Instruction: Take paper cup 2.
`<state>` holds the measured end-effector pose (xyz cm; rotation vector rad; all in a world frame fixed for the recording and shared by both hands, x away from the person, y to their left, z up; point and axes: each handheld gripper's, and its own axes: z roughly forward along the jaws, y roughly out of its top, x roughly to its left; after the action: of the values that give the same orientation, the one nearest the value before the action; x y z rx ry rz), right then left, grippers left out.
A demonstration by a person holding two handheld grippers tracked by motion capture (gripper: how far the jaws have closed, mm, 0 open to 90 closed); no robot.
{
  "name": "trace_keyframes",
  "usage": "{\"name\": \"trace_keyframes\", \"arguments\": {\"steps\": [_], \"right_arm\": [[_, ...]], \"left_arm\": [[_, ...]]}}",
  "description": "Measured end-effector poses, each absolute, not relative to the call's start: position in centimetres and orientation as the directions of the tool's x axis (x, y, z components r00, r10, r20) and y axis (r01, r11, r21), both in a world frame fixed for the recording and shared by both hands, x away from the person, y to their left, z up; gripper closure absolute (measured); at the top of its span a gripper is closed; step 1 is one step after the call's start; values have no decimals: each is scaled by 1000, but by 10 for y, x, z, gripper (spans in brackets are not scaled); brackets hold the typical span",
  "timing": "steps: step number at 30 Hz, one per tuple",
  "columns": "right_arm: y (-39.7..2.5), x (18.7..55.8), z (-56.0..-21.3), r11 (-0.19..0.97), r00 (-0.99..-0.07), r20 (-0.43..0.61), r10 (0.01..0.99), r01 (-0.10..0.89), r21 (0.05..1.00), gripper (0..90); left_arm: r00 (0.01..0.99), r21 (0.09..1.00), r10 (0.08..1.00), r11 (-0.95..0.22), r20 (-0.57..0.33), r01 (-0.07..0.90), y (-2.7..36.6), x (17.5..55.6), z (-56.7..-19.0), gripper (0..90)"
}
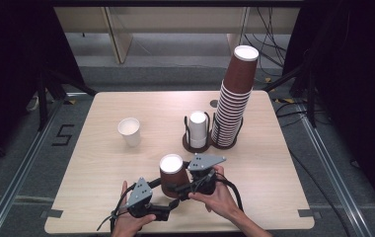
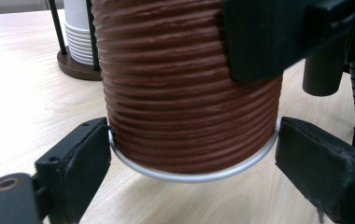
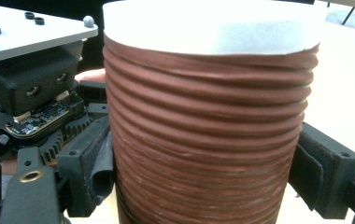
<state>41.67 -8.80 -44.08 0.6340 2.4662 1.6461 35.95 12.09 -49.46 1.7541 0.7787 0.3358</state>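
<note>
My right gripper (image 1: 184, 186) has its jaws closed on the ribbed wall of the brown cup (image 1: 171, 174), which stands upside down on the table (image 1: 274, 168) with its white base up. In the right gripper view the pads (image 3: 91, 163) press the cup's (image 3: 208, 135) sides at mid-height, left and right.

My left gripper (image 1: 165, 186) meets the same cup from the near side. In the left gripper view its jaws bracket the rolled rim at the bottom of the cup (image 2: 185, 93); the left pad (image 2: 84, 154) touches the rim, while the right one sits just beside it. I cannot tell whether this gripper clamps or only straddles the cup.

Beyond the cup, ahead of both grippers, stands a wire holder (image 1: 196, 140) with white cups (image 1: 198, 126) nested in it; just to its right rises a tall stack of brown cups (image 1: 235, 98), leaning slightly. Farther ahead and to the left, a single white cup (image 1: 130, 131) stands well apart.

Risks from this position, as I judge them:
- Excess squeeze from two grippers may crush the paper wall or ovalise the rim.
- Opposed pulls may tear the cup or tip it.
- A hurried lift forward may strike the holder or topple the leaning stack.
</note>
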Motion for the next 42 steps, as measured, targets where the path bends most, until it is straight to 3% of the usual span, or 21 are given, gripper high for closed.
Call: {"name": "trace_keyframes", "arguments": {"steps": [13, 17, 18, 24, 34, 42], "right_arm": [[-79, 410, -442, 310, -924, 144, 354, 261, 914, 183], [-78, 407, -442, 304, -914, 174, 367, 295, 906, 183], [-79, 410, -442, 313, -927, 134, 350, 251, 916, 183], [-79, 410, -443, 304, -926, 140, 349, 253, 918, 178], [-83, 412, -440, 313, -921, 199, 335, 308, 898, 137], [-94, 418, -420, 386, -933, 162, 322, 286, 877, 153]], "left_arm": [[735, 931, 655, -134, -175, 341, 118, 361, -496, 3], [737, 934, 652, -121, -181, 336, 117, 362, -497, 0], [738, 934, 650, -123, -179, 335, 117, 362, -497, 0], [739, 941, 651, -111, -174, 319, 120, 361, -495, 13], [759, 946, 643, -169, -107, 277, 123, 361, -493, 92], [783, 931, 621, -285, -2, 229, 120, 359, -492, 107]]}}
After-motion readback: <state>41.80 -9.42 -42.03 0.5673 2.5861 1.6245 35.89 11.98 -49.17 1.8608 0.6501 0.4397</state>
